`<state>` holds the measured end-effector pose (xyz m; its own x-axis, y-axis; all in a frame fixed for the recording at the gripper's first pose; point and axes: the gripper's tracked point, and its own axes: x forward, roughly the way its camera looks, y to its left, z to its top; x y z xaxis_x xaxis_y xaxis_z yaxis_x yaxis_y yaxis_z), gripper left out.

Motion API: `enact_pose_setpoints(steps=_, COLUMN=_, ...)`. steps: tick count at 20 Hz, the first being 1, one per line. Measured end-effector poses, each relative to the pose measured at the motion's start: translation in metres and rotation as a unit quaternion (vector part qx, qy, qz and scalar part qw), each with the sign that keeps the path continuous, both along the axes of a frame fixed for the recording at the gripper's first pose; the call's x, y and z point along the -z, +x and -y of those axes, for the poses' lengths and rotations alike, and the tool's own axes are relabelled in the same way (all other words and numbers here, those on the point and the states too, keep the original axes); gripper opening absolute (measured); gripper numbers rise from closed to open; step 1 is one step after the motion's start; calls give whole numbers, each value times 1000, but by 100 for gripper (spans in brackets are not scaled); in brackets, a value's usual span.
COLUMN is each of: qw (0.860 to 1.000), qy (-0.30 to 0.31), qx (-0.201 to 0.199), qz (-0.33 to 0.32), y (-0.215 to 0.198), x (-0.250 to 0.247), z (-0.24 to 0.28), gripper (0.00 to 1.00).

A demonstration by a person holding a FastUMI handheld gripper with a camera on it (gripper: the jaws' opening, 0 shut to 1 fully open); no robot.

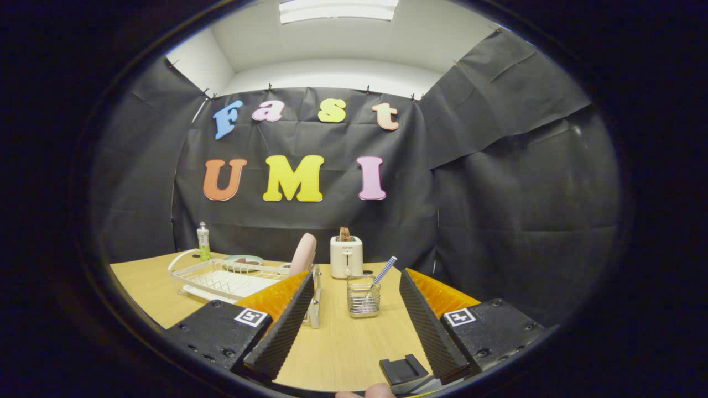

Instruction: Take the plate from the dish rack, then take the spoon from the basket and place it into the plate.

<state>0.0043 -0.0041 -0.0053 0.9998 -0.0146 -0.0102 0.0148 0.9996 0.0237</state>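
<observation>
A pink plate [303,254] stands on edge at the right end of a white dish rack [221,278], beyond my left finger. A wire mesh basket [363,297] sits on the wooden table [337,342] ahead of the fingers and between their lines. A spoon with a blue checked handle [384,271] leans out of it to the right. My gripper [354,276] is open, with its two black ridged fingers [285,326] wide apart and nothing between them. It hovers over the near part of the table, short of the basket and the rack.
A white toaster [346,256] with a slice of bread stands at the back of the table. A green bottle [203,241] and a small dish [243,260] sit behind the rack. A small black block [402,369] lies near the front edge, by a fingertip of a person's hand [368,392].
</observation>
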Motion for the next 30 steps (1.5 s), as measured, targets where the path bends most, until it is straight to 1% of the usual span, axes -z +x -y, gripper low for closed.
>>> enact_pose_setpoints(steps=4, qw=1000, qy=-4, qx=-5, qz=-1, y=2, x=2, z=-5, gripper=100)
enact_pose_setpoints(steps=10, qw=1000, qy=-10, qx=0, qz=-6, y=5, x=-1, z=1, gripper=100)
enact_pose_setpoints(steps=13, qw=1000, qy=-15, qx=-6, qz=-10, y=12, x=-3, z=-3, gripper=100)
enact_pose_setpoints(steps=15, qw=999, qy=-23, qx=-20, qz=-17, y=18, x=-9, z=-9, gripper=100)
enact_pose_setpoints(steps=19, qw=998, qy=-54, qx=-40, qz=-17, y=41, x=-40, z=-17, gripper=100)
enact_pose_setpoints(steps=23, qw=995, qy=-64, qx=-66, qz=-23, y=71, x=-74, z=-34, gripper=100)
enact_pose_setpoints(steps=26, qw=992, qy=-66, qx=-91, qz=-54, y=100, x=-97, z=-50, gripper=100)
enact_pose_setpoints(steps=30, qw=985, qy=-88, qx=-94, qz=-116, y=154, x=-120, z=-59, gripper=100)
